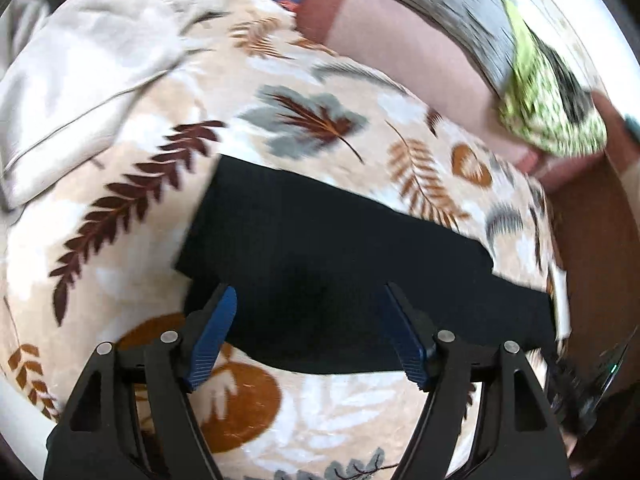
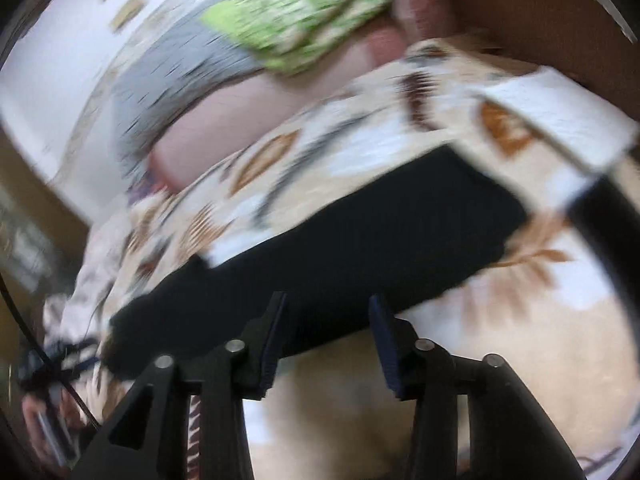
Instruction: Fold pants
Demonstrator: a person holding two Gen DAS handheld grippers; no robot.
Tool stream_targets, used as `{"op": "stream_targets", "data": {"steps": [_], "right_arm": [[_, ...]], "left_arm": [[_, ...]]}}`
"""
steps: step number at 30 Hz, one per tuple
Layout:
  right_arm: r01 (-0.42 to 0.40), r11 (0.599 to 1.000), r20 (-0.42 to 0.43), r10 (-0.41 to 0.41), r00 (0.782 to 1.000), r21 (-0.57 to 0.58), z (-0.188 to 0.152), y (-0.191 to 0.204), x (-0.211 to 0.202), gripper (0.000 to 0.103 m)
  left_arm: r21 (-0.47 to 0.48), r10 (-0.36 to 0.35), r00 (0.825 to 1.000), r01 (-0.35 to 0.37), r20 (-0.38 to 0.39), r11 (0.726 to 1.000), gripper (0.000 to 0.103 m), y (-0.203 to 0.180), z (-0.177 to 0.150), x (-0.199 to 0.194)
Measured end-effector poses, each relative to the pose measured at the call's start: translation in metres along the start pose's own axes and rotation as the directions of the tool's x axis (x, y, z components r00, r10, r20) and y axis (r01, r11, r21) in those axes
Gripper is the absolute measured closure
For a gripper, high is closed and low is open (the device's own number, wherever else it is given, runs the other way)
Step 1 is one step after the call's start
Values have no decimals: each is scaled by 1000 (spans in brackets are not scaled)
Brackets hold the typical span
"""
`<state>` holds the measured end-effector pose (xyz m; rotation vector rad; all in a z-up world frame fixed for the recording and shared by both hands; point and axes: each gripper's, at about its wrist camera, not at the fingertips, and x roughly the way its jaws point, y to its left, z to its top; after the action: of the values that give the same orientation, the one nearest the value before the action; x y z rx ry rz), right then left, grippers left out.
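The black pants (image 1: 328,264) lie folded into a flat band on a leaf-patterned blanket (image 1: 320,112). My left gripper (image 1: 308,296) is open, with its blue-padded fingers spread above the near edge of the pants and nothing between them. In the right wrist view the same pants (image 2: 360,232) run across the blanket (image 2: 500,340). My right gripper (image 2: 328,300) is open over their near edge and empty. That view is motion-blurred.
A cream cloth (image 1: 80,72) is bunched at the back left. A pink cushion (image 1: 404,60) with a grey and a green patterned cloth (image 1: 548,108) lies along the far side. Brown wood (image 1: 592,260) bounds the right. A white paper (image 2: 560,112) lies at the blanket's edge.
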<state>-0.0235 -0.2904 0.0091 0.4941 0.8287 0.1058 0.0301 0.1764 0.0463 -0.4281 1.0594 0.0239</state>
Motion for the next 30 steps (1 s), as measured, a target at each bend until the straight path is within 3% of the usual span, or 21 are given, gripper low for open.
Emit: {"op": "stream_targets", "data": {"steps": [7,11,15,20,26,27,28,29,30], "right_arm": [[-76,980,-61,66,996,-182,-7,77,44,54],[-60,969,-63,46,997,-240,3,110,74,52],[-46,955,-53,31,998,-293,19,133,95,38],[-39,923,-96,2,995,-383,24,158,122,38],[-45,901,-144,-19,989,-432,18,165,140,39],[-50,901,-150,-17,988,-432,17,165,142,44],[-48,899,-150,-20,989,-435,16,166,143,62],[-27,894,-135,-38,990,-447,16,167,144,72],[-11,892,-117,-47,992,-451,17,167,143,88]], "left_arm": [[-69,42,999,-42,-1,997,29,22,1,6],[-63,69,998,-69,-11,996,29,25,1,17],[-51,91,996,-91,-2,995,29,28,7,26],[-26,124,990,-123,61,992,29,36,29,27],[146,176,984,-175,7,974,29,28,44,44],[168,189,982,-187,3,968,29,26,44,47],[193,191,982,-187,-6,963,31,24,44,51],[205,184,983,-178,-9,962,42,23,44,53],[215,175,984,-167,-16,962,65,22,45,55]]}}
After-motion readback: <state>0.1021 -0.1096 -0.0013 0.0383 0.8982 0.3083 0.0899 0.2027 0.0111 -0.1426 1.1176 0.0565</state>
